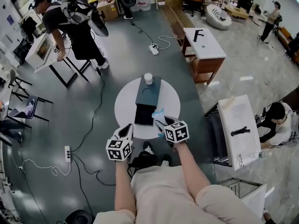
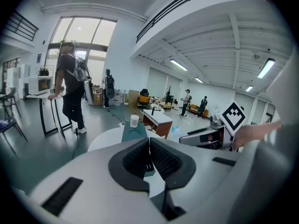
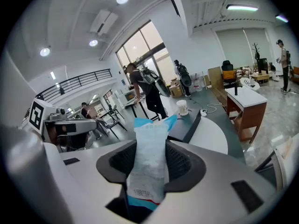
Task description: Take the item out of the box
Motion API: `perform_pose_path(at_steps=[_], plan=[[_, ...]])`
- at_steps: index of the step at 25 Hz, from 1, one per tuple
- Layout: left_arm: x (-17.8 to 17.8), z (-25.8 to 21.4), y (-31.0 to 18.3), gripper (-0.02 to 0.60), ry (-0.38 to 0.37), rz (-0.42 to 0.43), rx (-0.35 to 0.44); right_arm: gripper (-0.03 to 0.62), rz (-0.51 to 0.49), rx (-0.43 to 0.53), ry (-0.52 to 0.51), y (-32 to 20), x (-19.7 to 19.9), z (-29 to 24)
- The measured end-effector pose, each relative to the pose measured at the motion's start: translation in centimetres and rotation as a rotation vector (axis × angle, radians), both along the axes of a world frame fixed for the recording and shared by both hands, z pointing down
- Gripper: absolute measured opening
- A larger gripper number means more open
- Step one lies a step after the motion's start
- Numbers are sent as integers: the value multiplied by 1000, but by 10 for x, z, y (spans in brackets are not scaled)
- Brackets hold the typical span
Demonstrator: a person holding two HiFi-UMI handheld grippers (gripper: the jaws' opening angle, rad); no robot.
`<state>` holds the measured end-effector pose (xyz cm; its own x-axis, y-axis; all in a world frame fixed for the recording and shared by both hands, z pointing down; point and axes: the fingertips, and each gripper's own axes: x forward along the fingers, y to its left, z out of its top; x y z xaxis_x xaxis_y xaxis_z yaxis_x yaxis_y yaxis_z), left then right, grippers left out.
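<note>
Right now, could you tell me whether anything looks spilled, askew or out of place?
Nothing stands out. The box lies open on the round table, the white cup stands upright on its far end, and the right gripper holds the packet in its jaws.

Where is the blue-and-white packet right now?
The packet is clamped in the right hand-held gripper, over the round table's near edge, just right of the dark box.

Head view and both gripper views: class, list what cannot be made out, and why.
Head view: the box interior is too dark to show any contents.
Right gripper view: the print on the packet is too small to read.
Left gripper view: the left tongs hide the box's open part.
Head view: the white object on the box is too small to identify.
</note>
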<state>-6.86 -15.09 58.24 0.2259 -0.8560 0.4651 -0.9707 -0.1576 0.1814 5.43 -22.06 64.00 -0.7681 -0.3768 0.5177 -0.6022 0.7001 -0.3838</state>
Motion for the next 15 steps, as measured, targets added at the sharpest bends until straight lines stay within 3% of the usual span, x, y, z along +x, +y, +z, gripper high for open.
perform_pose_path(at_steps=[15], plan=[[12,-4,-4,21,-1,44,15,201,38,5,3,-2,9,-1]])
